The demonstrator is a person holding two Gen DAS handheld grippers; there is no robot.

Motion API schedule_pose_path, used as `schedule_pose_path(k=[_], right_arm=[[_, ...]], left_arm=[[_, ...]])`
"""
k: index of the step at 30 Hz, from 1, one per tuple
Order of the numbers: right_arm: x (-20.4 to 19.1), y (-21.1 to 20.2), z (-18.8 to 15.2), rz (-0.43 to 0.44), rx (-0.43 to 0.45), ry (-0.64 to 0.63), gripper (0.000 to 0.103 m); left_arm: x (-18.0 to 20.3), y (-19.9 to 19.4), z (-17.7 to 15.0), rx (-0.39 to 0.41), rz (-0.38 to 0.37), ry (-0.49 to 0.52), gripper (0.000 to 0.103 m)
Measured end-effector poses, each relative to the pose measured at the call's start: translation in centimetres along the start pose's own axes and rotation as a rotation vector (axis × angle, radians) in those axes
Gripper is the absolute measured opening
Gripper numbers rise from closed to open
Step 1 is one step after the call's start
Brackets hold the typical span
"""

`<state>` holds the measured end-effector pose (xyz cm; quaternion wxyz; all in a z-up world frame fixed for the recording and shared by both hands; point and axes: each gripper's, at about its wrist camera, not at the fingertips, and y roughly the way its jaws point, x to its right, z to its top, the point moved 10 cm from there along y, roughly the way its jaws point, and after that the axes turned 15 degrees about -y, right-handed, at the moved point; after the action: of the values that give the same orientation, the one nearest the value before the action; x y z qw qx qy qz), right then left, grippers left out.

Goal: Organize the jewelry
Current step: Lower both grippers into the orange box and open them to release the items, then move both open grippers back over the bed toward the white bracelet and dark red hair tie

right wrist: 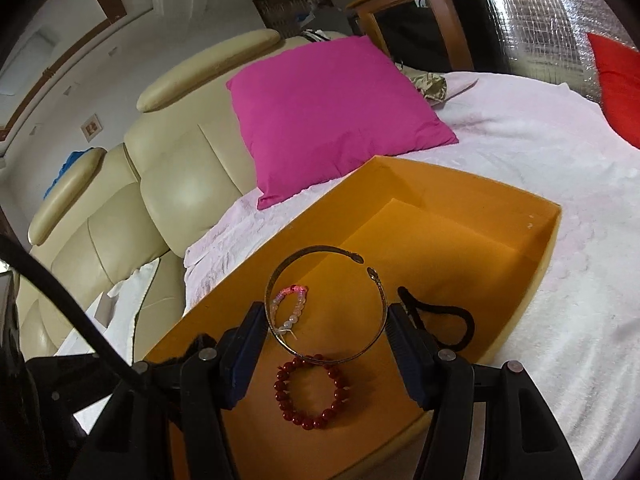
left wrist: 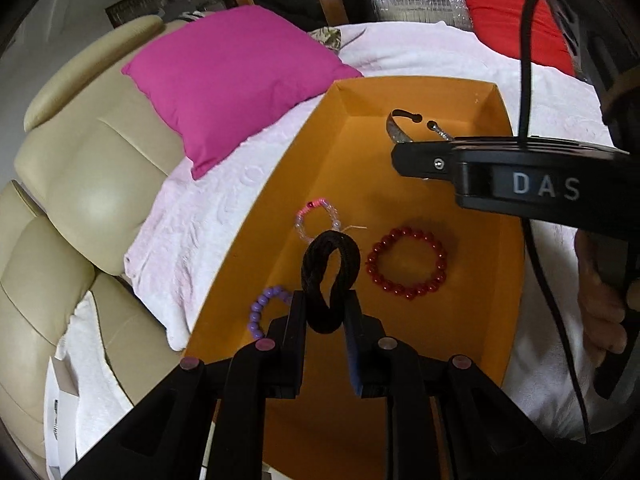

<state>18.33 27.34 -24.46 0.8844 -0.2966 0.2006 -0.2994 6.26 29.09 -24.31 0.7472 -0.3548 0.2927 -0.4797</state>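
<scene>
Nearest our left camera, the left gripper has its fingers closed on a black fabric band, which stands twisted in a loop above the floor of the orange box. Under it in the box we see a purple bead bracelet partly hidden by the left finger, a pale pink-and-clear bead bracelet just beyond the band, and a red bead bracelet lying flat to the right, apart from the others. In the right camera, the right gripper holds a metal open bangle across its width, the blue finger pads pressing on either side of it, above the box floor; through the bangle we see the pale bracelet, and below it the red one. The box sits on a bed covered with a pale pink blanket, with a magenta pillow beyond it against a cream padded headboard, and a red cushion at the far right.
</scene>
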Motion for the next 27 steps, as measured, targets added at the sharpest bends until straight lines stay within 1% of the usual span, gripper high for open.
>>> schedule_pose_path(k=[1, 2, 3, 4, 5, 6, 7, 9, 15, 19, 21, 24, 27], right_arm=[[0.1, 0.4, -0.2, -0.001, -0.010, 0.003, 0.065], [0.2, 0.5, -0.2, -0.003, -0.013, 0.002, 0.065], [0.3, 0.6, -0.1, -0.012, -0.009, -0.002, 0.065], [0.4, 0.6, 0.0, -0.020, -0.006, 0.000, 0.066], [0.5, 0.5, 0.1, -0.025, -0.001, 0.006, 0.070], [0.6, 0.5, 0.2, -0.026, 0.008, 0.012, 0.074], [0.8, 0.3, 0.3, -0.028, 0.015, 0.020, 0.077], [1.3, -0.1, 0.5, -0.031, 0.029, 0.040, 0.078], [3.3, -2.1, 1.2, -0.040, 0.086, 0.120, 0.077], [4.6, -4.6, 1.6, -0.083, 0.119, 0.129, 0.077], [5.4, -5.8, 1.4, -0.105, 0.125, 0.161, 0.076], [6.5, -7.4, 0.6, -0.149, 0.121, 0.189, 0.076], [7.7, -9.1, -0.4, -0.193, 0.105, 0.209, 0.075]], left_arm=[[0.0, 0.1, 0.0, -0.002, 0.002, -0.002, 0.021], [0.0, 0.3, -0.1, -0.008, 0.002, -0.002, 0.025], [0.1, 0.4, -0.1, -0.012, 0.002, -0.003, 0.033], [0.2, 0.5, -0.2, -0.013, 0.003, -0.002, 0.037], [0.3, 0.5, -0.2, -0.010, 0.005, -0.001, 0.045], [0.4, 0.3, -0.2, -0.006, 0.008, 0.002, 0.050], [0.4, 0.3, -0.2, -0.003, 0.008, 0.005, 0.051], [0.5, 0.3, -0.1, 0.000, 0.009, 0.010, 0.054], [-0.2, 0.2, 0.2, 0.001, 0.008, -0.013, 0.056], [0.0, -0.3, 0.3, 0.007, -0.001, -0.023, 0.058], [0.3, -0.8, 0.6, 0.019, -0.015, -0.030, 0.058], [1.2, -1.7, 1.1, 0.040, -0.041, -0.035, 0.063], [2.5, -2.6, 1.5, 0.060, -0.061, -0.026, 0.064]])
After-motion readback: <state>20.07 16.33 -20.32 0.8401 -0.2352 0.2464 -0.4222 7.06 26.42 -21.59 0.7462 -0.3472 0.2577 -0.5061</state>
